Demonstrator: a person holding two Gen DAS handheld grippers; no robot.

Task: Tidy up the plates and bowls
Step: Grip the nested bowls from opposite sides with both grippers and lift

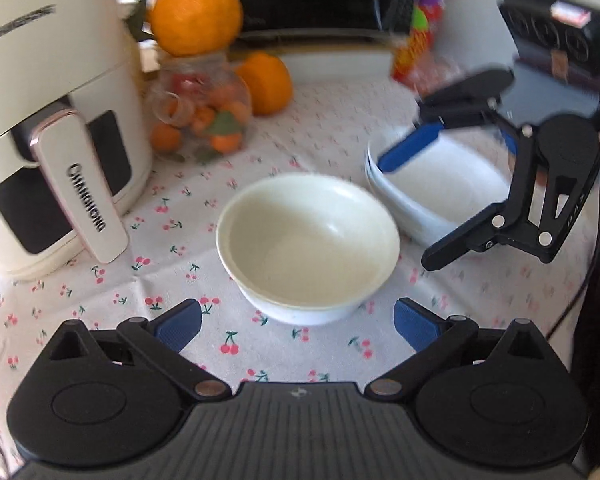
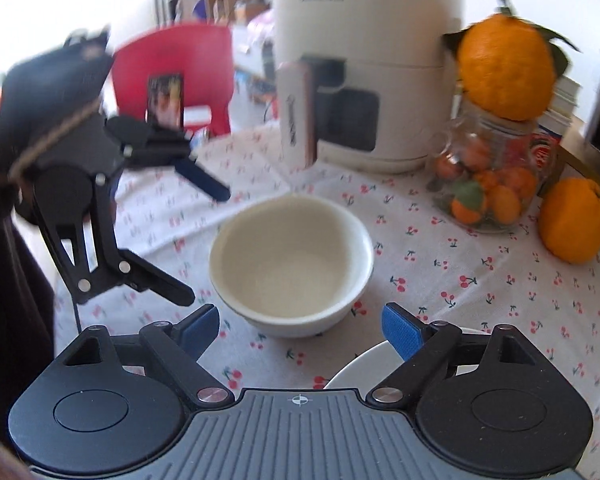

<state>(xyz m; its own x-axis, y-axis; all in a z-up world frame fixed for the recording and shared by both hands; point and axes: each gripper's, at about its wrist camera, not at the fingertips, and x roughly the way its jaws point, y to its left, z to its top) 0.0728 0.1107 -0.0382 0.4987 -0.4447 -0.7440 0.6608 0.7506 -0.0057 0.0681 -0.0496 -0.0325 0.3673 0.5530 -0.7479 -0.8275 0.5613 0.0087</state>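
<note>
Cream-white ceramic bowl (image 1: 308, 242) stands empty on the cherry-print tablecloth (image 1: 172, 276), between both tools, presumably awaiting stacking. Left gripper (image 1: 298, 322) hovers just short of it, fingers spread, empty. Right gripper (image 2: 300, 326) likewise spread wide, empty, poised above the stacked white dishes (image 1: 432, 196) beside the bowl. Obstructions: white air fryer (image 1: 48, 120) and glass jar of small oranges (image 1: 202, 120) stand near, behind the bowl.

Black linkage grippers, blue ribbed fingers (image 1: 180, 326), silver screws.
</note>
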